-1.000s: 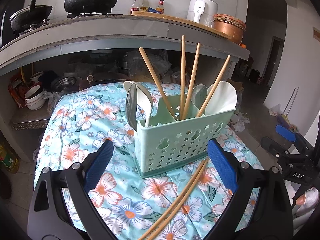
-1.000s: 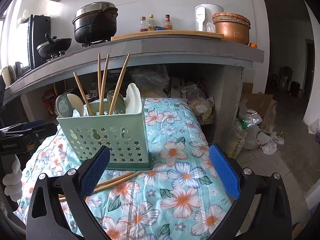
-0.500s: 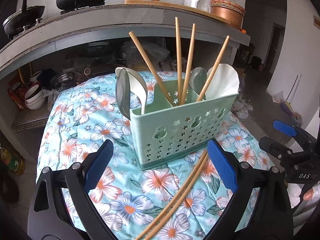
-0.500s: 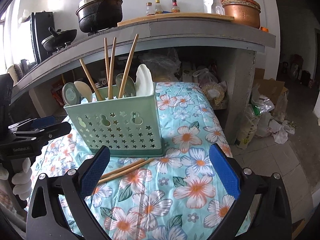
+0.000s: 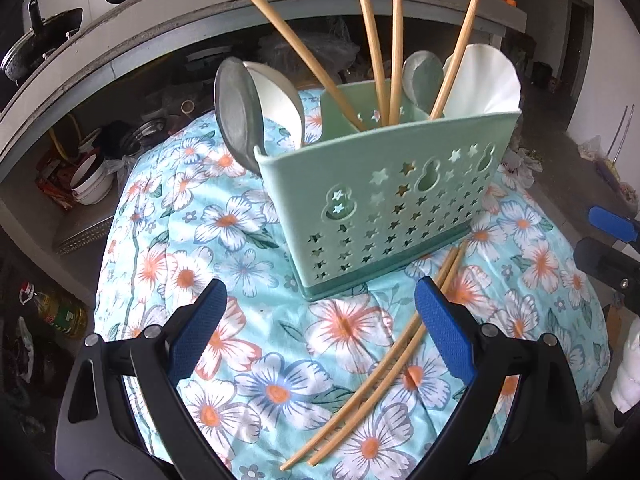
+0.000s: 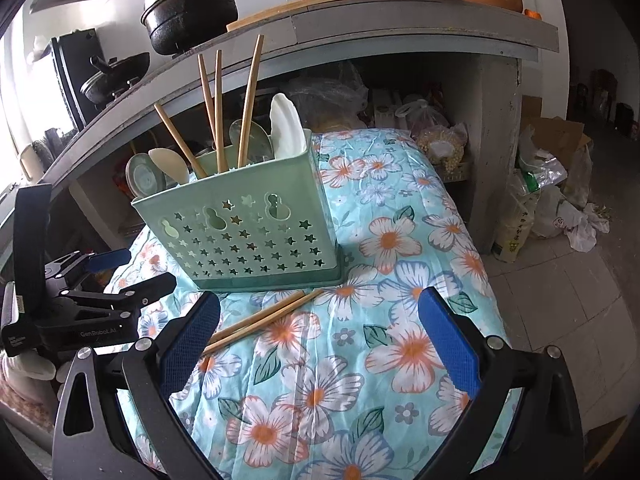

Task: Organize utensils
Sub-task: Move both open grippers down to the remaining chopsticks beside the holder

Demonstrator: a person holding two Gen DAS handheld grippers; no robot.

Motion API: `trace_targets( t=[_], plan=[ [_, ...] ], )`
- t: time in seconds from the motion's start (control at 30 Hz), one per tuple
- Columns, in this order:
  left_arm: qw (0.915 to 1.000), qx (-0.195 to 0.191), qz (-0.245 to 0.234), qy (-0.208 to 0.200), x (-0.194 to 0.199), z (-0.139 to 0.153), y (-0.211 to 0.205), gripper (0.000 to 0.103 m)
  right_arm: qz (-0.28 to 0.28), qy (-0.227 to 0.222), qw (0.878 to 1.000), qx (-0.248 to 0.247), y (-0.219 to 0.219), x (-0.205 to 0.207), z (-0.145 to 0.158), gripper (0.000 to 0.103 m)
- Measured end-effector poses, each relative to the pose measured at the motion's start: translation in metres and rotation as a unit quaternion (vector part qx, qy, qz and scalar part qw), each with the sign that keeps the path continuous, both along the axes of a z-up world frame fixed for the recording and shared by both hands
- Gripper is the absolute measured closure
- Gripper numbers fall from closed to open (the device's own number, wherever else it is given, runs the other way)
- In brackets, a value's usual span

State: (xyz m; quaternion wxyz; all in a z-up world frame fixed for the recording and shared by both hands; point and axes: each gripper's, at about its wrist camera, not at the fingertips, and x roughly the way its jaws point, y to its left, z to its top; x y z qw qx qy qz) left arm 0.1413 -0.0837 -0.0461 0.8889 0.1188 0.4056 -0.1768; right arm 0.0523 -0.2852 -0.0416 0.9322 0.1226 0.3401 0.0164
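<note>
**Both Grippers Spread Wide, Two Chopsticks Loose on the Cloth**

My left gripper (image 5: pixel 320 328) is spread wide and holds nothing; its blue pads (image 5: pixel 196 328) sit low in the left wrist frame above the floral cloth (image 5: pixel 192 248). My right gripper (image 6: pixel 318 336) is likewise wide and empty.

The green utensil caddy (image 5: pixel 396 196) stands at frame centre on the cloth. Four chopsticks (image 5: pixel 394 48) rise from it at a slant. Spoons (image 5: pixel 240 112) lean out at its left end, and more stand at its right end.

Two loose chopsticks (image 5: pixel 380 364) lie side by side on the cloth, running from the caddy's base toward lower centre. In the right wrist frame they (image 6: pixel 264 316) lie just beside my left pad, not touching it.
</note>
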Motion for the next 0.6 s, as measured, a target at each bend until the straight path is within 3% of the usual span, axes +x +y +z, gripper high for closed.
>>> trace_targets(
  t=[0.2, 0.6],
  plan=[
    [0.9996, 0.009, 0.01, 0.024, 0.003, -0.012, 0.004, 0.012, 0.018, 0.027, 0.999, 0.027, 0.002, 0.007, -0.01, 0.006],
    [0.999, 0.031, 0.012, 0.031, 0.004, -0.023, 0.008, 0.012, 0.057, 0.089, 0.989, 0.107, 0.012, 0.027, -0.037, 0.007]
  ],
)
